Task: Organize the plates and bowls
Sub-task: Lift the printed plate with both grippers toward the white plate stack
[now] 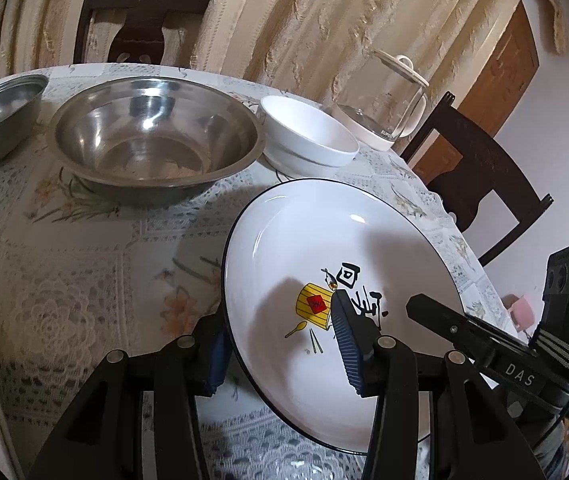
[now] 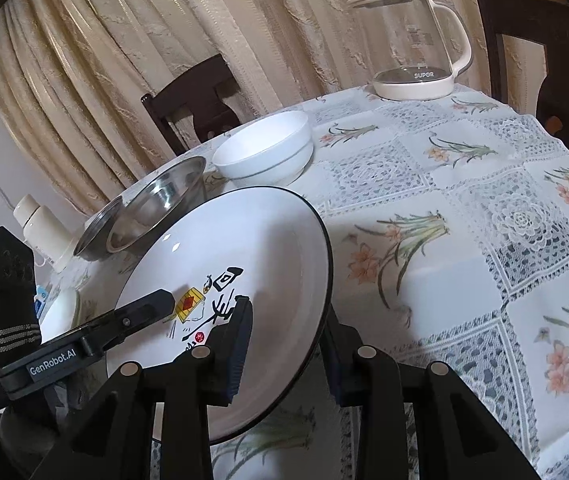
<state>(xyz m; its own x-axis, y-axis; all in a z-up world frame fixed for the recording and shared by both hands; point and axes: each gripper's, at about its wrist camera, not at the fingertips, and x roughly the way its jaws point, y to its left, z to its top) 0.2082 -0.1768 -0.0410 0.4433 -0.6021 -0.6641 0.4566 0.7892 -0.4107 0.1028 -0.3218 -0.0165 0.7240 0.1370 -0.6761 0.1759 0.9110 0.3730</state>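
Note:
A white plate (image 1: 324,232) with a thin dark rim and a yellow, red and black drawing hangs tilted above the table, held from two sides. My left gripper (image 1: 280,332) is shut on its near edge, one pad on the inner face and the other behind the rim. In the right wrist view the same plate (image 2: 252,240) has my right gripper (image 2: 288,320) shut on its rim in the same way. A large steel bowl (image 1: 156,136), a smaller steel bowl (image 1: 0,116) and a white bowl (image 1: 308,136) stand on the table beyond the plate.
A glass kettle (image 2: 416,40) on a white base stands at the table's far edge. Dark wooden chairs (image 1: 140,20) ring the round table, whose lace floral cloth (image 2: 484,220) lies bare to the right. A white bottle (image 2: 40,228) stands past the steel bowls (image 2: 164,204).

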